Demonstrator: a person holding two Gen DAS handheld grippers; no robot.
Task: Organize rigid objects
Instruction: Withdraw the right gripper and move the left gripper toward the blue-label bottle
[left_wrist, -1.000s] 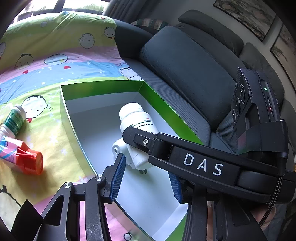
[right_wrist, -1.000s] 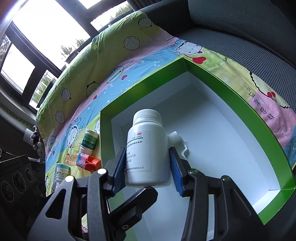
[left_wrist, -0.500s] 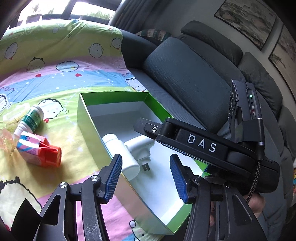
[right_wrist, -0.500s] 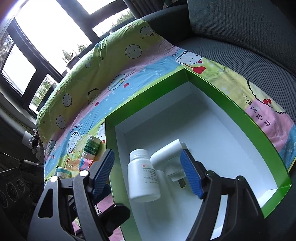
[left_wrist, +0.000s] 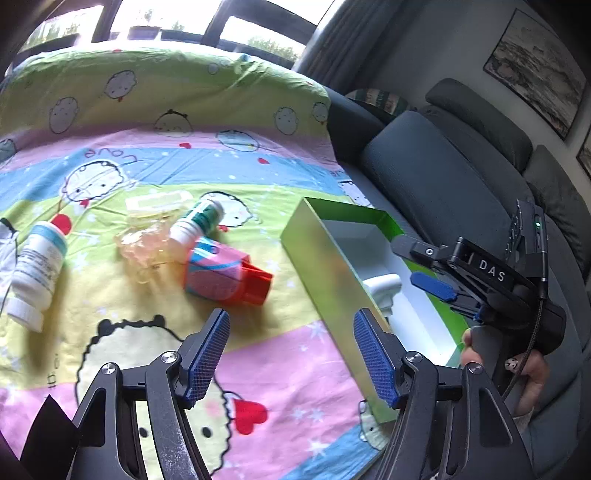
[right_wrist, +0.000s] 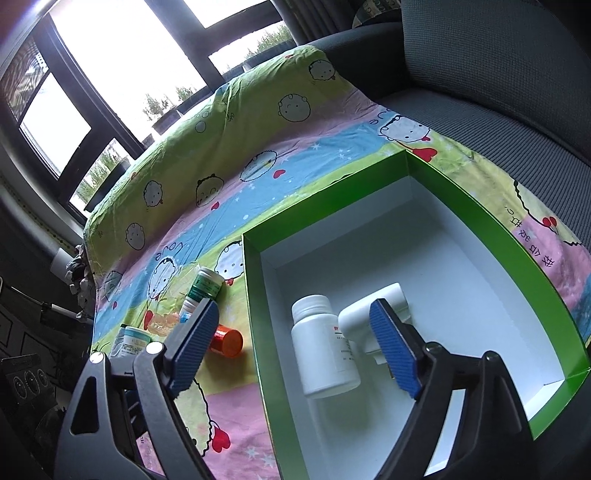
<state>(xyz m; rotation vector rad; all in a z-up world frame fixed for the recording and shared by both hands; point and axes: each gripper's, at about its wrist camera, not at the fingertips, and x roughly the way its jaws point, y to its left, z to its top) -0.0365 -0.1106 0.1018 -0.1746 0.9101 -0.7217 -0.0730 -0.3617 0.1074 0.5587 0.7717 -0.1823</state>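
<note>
A green box (right_wrist: 480, 206) with a white inside sits on a bright cartoon sheet (left_wrist: 184, 155) spread over a grey couch (left_wrist: 443, 177).

The right gripper (right_wrist: 299, 347) hangs above the box. Its jaws have just been opening and now stand wide. Nothing is held. A white bottle (right_wrist: 321, 354) stands upright in the box, between the blue pads but not touching them. A white plug (right_wrist: 373, 310) lies in the box, touching the bottle on its far side.

The left gripper (left_wrist: 291, 354) hangs over the sheet, just beside the box. Its jaws have just been opening too, about half way, and nothing is between them.

On the sheet, outside the box and near its wall, lies a pink and blue tube with a red cap (left_wrist: 225, 277). Just past it lies a small bottle with a green label (left_wrist: 197, 221), touching a clear plastic piece (left_wrist: 147, 243). Far from the box lies a white bottle with a pale blue label (left_wrist: 35, 269).

A hand (left_wrist: 524, 373) holds the right gripper beside the box.
</note>
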